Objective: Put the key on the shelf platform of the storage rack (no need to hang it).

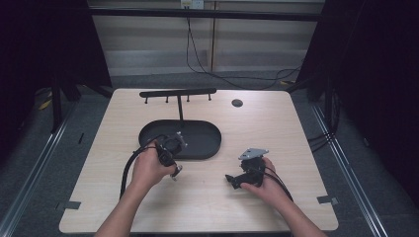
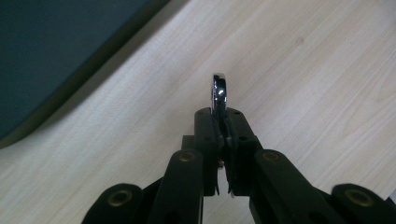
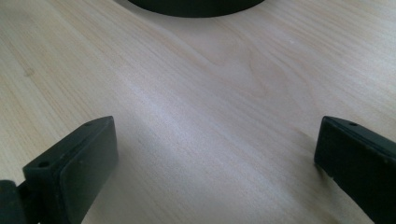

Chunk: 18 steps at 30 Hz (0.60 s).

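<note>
The left gripper [image 2: 219, 123] pinches a shiny metal piece [image 2: 219, 91] just above the bench [image 1: 276, 128], beside the black tray [image 1: 202, 143]. The right gripper [image 3: 215, 154] hovers spread, empty. Next likely calls for placing the piece.

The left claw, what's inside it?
The left claw pinches a thin shiny metal piece above the wooden table; its lower part is covered by the black jaws.

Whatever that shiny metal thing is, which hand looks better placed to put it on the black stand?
Likely the left. The left gripper is already shut on the shiny metal piece and sits at the edge of the stand's black oval base. The right gripper is open, holding nothing, over bare table.
</note>
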Each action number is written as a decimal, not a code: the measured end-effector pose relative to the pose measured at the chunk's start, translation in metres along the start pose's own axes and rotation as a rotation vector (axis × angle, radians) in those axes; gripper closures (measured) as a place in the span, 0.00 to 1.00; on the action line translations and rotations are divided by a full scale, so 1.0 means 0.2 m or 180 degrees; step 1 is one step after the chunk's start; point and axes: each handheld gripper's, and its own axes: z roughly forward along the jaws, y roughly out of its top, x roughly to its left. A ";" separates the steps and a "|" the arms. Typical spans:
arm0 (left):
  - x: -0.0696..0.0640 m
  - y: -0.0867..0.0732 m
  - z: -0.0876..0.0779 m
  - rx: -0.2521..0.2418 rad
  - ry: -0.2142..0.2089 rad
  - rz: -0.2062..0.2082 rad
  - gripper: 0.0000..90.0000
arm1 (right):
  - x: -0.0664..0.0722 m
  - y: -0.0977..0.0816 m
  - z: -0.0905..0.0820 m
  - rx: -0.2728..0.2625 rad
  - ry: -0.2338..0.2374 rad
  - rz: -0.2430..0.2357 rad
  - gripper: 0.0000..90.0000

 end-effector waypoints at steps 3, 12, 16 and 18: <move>0.01 0.01 -0.03 -0.0028 0.0002 -0.0006 0.95 | 0.00 0.00 0.00 0.0001 0.0001 0.0001 0.00; 0.06 0.05 -0.10 -0.0114 0.0008 -0.0086 0.95 | 0.00 0.00 0.00 -0.0002 0.0001 -0.0006 0.00; 0.07 0.06 -0.13 -0.0139 -0.0001 -0.0117 0.95 | 0.00 0.00 0.00 0.0000 0.0001 0.0000 0.00; 0.08 0.07 -0.14 -0.0155 0.0009 -0.0126 0.95 | 0.00 0.00 0.00 -0.0006 0.0001 0.0003 0.00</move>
